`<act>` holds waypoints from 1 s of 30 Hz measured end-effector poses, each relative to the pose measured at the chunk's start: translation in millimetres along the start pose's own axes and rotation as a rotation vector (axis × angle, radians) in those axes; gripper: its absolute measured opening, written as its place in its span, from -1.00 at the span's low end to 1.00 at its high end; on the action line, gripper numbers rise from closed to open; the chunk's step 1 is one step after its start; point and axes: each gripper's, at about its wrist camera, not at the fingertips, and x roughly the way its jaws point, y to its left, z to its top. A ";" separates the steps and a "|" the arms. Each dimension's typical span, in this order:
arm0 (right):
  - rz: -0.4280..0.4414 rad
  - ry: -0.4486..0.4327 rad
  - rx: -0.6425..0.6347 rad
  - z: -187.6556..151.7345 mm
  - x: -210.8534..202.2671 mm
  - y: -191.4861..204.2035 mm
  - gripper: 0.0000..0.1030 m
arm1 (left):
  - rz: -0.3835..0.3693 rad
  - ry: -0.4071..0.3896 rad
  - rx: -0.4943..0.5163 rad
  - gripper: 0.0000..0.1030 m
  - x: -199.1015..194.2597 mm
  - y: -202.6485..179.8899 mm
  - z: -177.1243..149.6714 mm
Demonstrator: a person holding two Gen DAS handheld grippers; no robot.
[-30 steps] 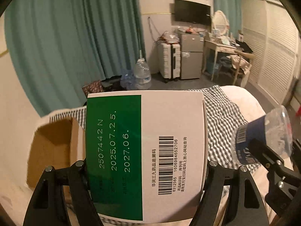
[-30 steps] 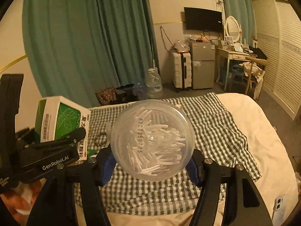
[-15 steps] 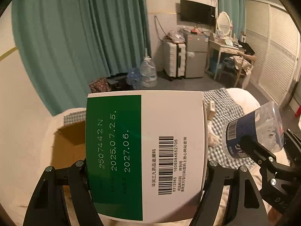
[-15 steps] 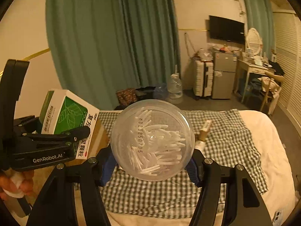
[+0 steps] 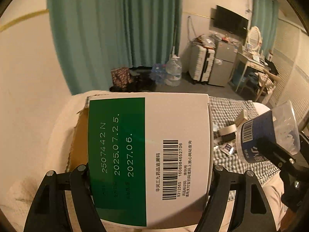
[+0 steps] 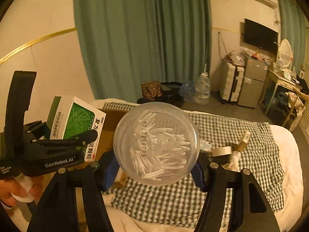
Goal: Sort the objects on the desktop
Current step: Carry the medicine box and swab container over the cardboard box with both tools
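My L tongs (image 5: 150, 176) clamp 1 medicine box (image 5: 148, 160); R tongs (image 6: 156, 166) clamp 1 swab tub (image 6: 156, 143); carton (image 6: 110, 123) centre-left.

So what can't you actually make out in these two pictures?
- Cardboard box interior: left wrist view, hidden behind the medicine box.
- Small packet on the checkered cloth: print too small.
- Cotton swab jar label: right wrist view shows only its clear end.

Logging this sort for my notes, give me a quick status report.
Left gripper shut on medicine box. Right gripper shut on cotton swab jar. Both held above cardboard box; path looks unobstructed.
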 end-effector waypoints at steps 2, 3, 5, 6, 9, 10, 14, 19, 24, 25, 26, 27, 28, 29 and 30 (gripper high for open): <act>0.005 0.006 -0.019 3.9 9.2 15.9 0.22 | 0.011 -0.010 -0.018 0.53 1.2 16.7 -1.8; 0.007 0.009 -0.027 5.6 13.4 21.8 0.22 | 0.012 -0.015 -0.026 0.53 1.2 23.2 -3.1; 0.017 0.015 -0.037 8.5 21.4 33.3 0.22 | 0.007 -0.018 -0.044 0.53 2.9 37.9 -4.3; 0.024 0.018 -0.041 10.5 26.1 38.6 0.22 | 0.004 -0.018 -0.051 0.53 4.0 44.2 -4.9; 0.037 0.035 -0.058 12.6 40.8 59.2 0.22 | 0.023 -0.021 -0.069 0.53 9.9 61.7 -6.9; 0.035 0.037 -0.064 13.0 45.0 65.6 0.22 | 0.032 -0.022 -0.077 0.53 12.3 67.0 -8.4; 0.053 0.054 -0.090 12.8 57.9 85.0 0.22 | 0.039 -0.006 -0.107 0.53 22.8 87.5 -13.5; 0.073 0.088 -0.118 10.2 76.6 107.2 0.22 | 0.067 -0.003 -0.165 0.53 33.1 112.6 -14.0; 0.089 0.113 -0.142 8.9 96.6 122.7 0.22 | 0.103 -0.016 -0.162 0.53 41.6 126.9 -20.0; 0.095 0.120 -0.141 8.4 101.4 124.7 0.22 | 0.109 -0.018 -0.162 0.53 43.9 129.4 -22.0; 0.106 0.131 -0.138 7.3 107.3 127.3 0.22 | 0.119 -0.021 -0.163 0.53 46.7 132.4 -24.2; 0.118 0.146 -0.130 6.0 113.1 128.3 0.22 | 0.128 -0.020 -0.161 0.53 49.7 133.4 -25.8; 0.128 0.162 -0.120 3.9 119.9 129.4 0.22 | 0.134 -0.015 -0.156 0.53 54.0 135.0 -28.5; 0.124 0.168 -0.120 1.8 124.8 130.7 0.22 | 0.133 -0.010 -0.153 0.53 57.3 136.2 -30.4; 0.114 0.171 -0.122 3.5 131.1 131.9 0.22 | 0.133 -0.007 -0.153 0.53 59.9 137.4 -31.4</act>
